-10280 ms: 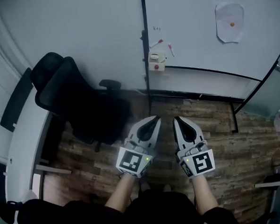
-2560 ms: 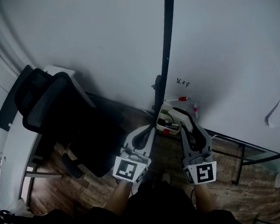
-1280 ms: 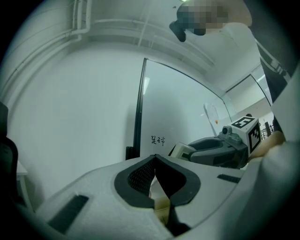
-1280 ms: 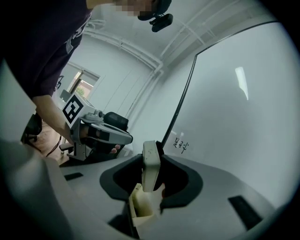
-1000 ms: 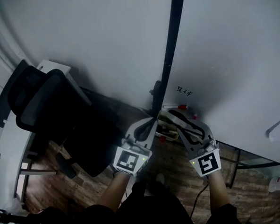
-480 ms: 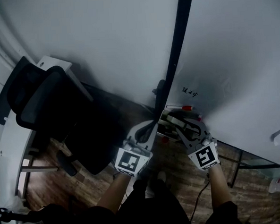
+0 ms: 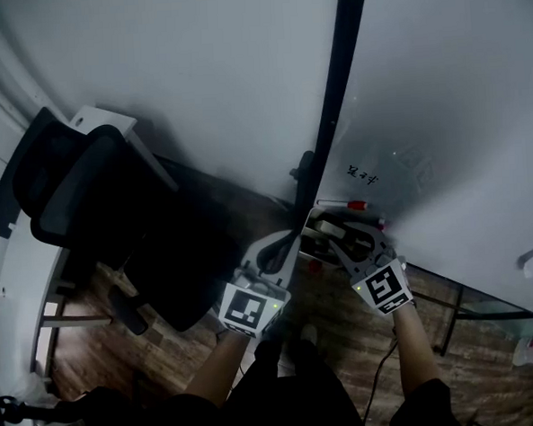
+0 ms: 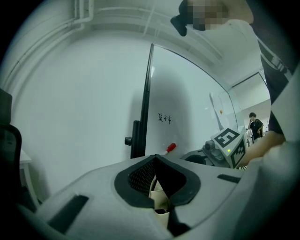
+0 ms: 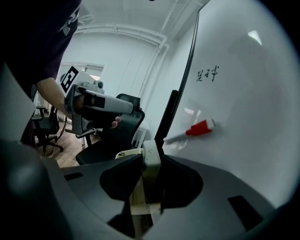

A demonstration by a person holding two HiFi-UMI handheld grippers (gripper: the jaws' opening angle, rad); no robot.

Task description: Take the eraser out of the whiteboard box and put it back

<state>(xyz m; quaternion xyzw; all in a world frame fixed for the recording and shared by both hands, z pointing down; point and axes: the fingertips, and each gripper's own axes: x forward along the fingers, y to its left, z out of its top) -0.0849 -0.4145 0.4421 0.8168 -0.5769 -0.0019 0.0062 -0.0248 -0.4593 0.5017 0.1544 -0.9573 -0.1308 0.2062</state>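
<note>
A whitish flat eraser stands on edge between the jaws of my right gripper, which is shut on it. Just below it shows the cream rim of the whiteboard box. In the head view the right gripper hangs over the box, which is fixed low on the whiteboard beside the black frame. My left gripper is close on the box's left, its jaws shut with nothing between them. Through its jaws a piece of the cream box shows.
A red-capped marker sticks to the whiteboard next to the box, under some handwriting. The black frame post runs up the board. A black office chair and a white desk stand at the left on the wooden floor.
My right gripper has come down toward the box with the eraser still in its jaws. The left gripper has sunk slightly and stays beside the box.
</note>
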